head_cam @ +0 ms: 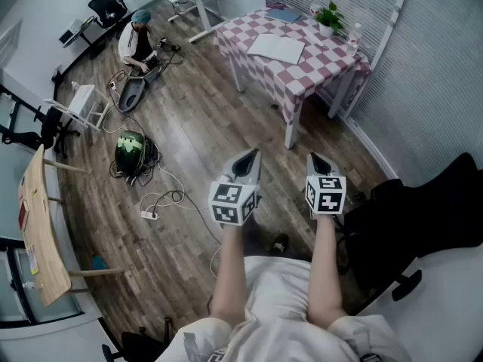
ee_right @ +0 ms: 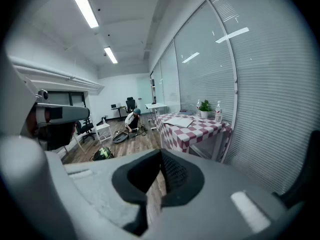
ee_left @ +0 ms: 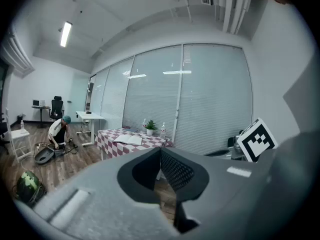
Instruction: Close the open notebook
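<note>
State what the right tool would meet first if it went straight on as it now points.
Probably the floor, short of the table: floor shows just past the right tool's tip. Depth is unclear.

Red-and-white checked tablecloth (head_cam: 321, 70), white notebook (head_cam: 278, 48)

Left gripper (head_cam: 250, 157), right gripper (head_cam: 318, 160) — jaws together

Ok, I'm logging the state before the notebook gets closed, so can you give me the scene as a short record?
notebook: open notebook lies flat on checkered table
also on table: potted plant
left gripper: shut, empty
right gripper: shut, empty
position: both short of the table, above wooden floor
</note>
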Demonstrator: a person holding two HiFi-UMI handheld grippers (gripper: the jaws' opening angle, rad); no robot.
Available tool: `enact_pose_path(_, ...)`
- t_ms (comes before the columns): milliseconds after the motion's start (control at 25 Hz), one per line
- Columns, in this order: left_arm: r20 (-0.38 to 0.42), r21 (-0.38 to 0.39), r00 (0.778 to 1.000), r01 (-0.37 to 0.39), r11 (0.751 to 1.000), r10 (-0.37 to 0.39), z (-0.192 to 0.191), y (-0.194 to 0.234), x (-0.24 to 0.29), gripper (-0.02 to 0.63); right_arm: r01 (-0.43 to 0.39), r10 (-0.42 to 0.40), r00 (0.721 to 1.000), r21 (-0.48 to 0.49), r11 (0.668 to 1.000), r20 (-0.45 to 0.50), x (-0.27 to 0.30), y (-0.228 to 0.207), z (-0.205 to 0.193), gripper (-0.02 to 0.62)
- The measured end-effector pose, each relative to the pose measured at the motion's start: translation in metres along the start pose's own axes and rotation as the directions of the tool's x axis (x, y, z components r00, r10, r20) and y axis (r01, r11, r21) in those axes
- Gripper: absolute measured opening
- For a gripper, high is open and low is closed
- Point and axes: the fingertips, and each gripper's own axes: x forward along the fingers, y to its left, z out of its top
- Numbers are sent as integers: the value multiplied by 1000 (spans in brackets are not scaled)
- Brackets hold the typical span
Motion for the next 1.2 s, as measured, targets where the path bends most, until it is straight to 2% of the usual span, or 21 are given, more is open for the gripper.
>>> enact_pose_path(200, 75, 44, 997, -12, 999, 9, 24, -3, -4, 8, -8, 9, 999, 21, 1000, -34, 2, -11, -6, 0)
enact_pose_path(440, 49, 51, 999, -4, 999, 2, 23, 2, -7, 8, -6, 6, 1000, 36, 999, -4, -1, -7, 3, 0)
enact_pose_path(720, 18, 43, 1000, 11, 999, -11, 14, 10, 3, 8, -48, 43, 993, 38, 998, 114, -1, 2, 27, 0)
enact_pose_path(880, 43, 26, 999, 27, 999, -28, 19, 21, 10, 8, -45, 38, 992, 54, 998, 117, 3, -3, 38, 0)
enact_pose_path(1080, -4, 50, 998, 69, 996, -69, 20, 42, 30, 8, -136, 140, 987, -55, 989, 80, 20, 10, 59, 0)
enact_pose_path(1200, -2, 59, 996, 87, 994, -87, 37, 62, 41, 8, -111, 114, 991, -40, 993, 64, 38, 10, 70, 0)
